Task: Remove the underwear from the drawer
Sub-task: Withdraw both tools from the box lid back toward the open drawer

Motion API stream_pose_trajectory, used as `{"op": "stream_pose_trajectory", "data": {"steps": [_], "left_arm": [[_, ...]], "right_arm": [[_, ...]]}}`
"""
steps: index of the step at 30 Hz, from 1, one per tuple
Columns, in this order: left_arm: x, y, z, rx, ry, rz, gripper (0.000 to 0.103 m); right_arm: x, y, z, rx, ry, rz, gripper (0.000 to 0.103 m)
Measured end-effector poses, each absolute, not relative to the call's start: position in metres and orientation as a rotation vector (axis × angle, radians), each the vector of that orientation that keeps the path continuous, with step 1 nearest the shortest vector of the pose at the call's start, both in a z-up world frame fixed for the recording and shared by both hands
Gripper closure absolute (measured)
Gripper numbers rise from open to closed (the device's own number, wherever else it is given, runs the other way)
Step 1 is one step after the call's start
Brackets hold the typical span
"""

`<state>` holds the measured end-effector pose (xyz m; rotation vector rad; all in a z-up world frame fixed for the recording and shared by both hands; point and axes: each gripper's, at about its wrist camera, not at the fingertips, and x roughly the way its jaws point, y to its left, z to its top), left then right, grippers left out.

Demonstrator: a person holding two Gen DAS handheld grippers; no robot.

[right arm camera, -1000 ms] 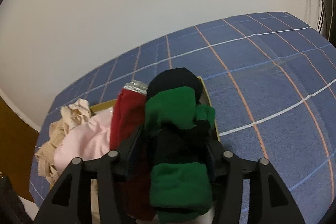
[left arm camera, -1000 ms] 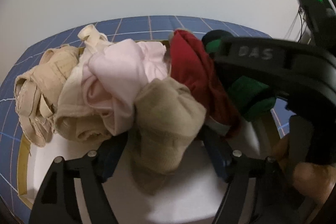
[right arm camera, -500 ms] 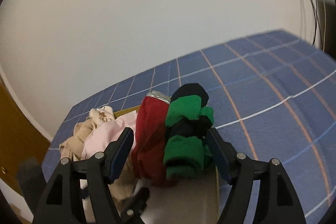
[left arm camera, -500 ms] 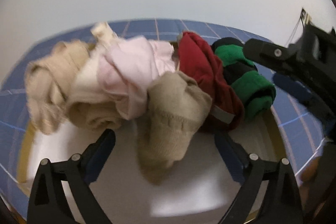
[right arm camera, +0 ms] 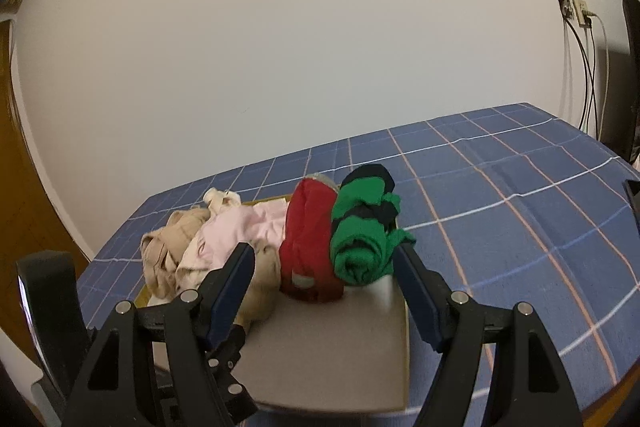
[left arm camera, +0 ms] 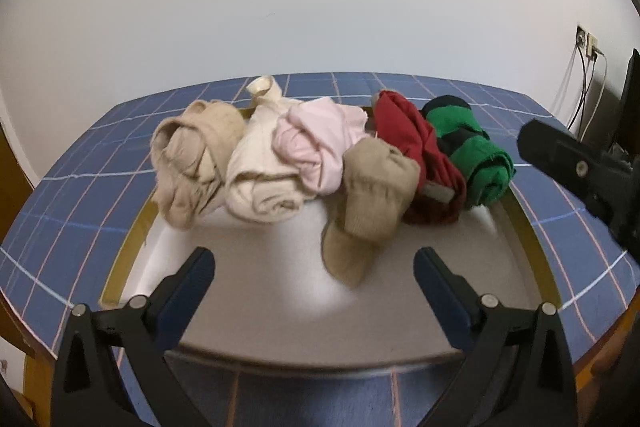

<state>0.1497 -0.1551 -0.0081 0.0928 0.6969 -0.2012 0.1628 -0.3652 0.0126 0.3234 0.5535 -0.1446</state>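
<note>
A shallow drawer tray (left arm camera: 256, 279) with a wooden rim lies on the blue checked cloth. Rolled underwear sits along its far side: beige (left arm camera: 192, 163), cream (left arm camera: 260, 179), pink (left arm camera: 316, 143), tan (left arm camera: 368, 203), red (left arm camera: 420, 155) and green-and-black (left arm camera: 476, 155). My left gripper (left arm camera: 314, 267) is open and empty, above the tray's bare near part. My right gripper (right arm camera: 324, 267) is open and empty, just short of the red roll (right arm camera: 308, 239) and the green roll (right arm camera: 364, 235). Its body (left arm camera: 580, 167) shows at the right of the left wrist view.
The blue cloth (right arm camera: 520, 211) stretches to the right of the tray (right arm camera: 328, 355). A white wall stands behind. Cables and sockets (right arm camera: 580, 27) hang at the far right by a dark panel. Wooden furniture (right arm camera: 24, 187) stands at the left.
Both grippers have opened, let go of the tan and green rolls, and pulled back and up from the pile. The rolls now lie in the tray.
</note>
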Motion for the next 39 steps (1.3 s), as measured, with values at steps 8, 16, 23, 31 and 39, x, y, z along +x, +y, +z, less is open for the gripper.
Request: {"op": "stream_pose_trajectory", "data": {"steps": [8,16,23,31,39], "left_arm": [[0.118,-0.144,-0.004,0.093,0.654,-0.197,0.002],[0.083,-0.139,0.002,0.103,0.627,-0.218,0.002],[0.054,-0.138,-0.001,0.133,0.629,-0.239,0.002],[0.032,-0.135,-0.011,0.162,0.651,-0.258,0.002],[0.014,-0.13,-0.02,0.179,0.671,-0.296,0.002]], "right_arm": [[0.125,-0.353,0.018,0.301,0.526,-0.137,0.029],[0.09,-0.349,0.021,0.306,0.522,-0.135,0.029],[0.062,-0.348,0.023,0.313,0.52,-0.135,0.029],[0.034,-0.346,0.018,0.325,0.534,-0.124,0.029],[0.003,-0.337,0.013,0.32,0.55,-0.113,0.029]]}}
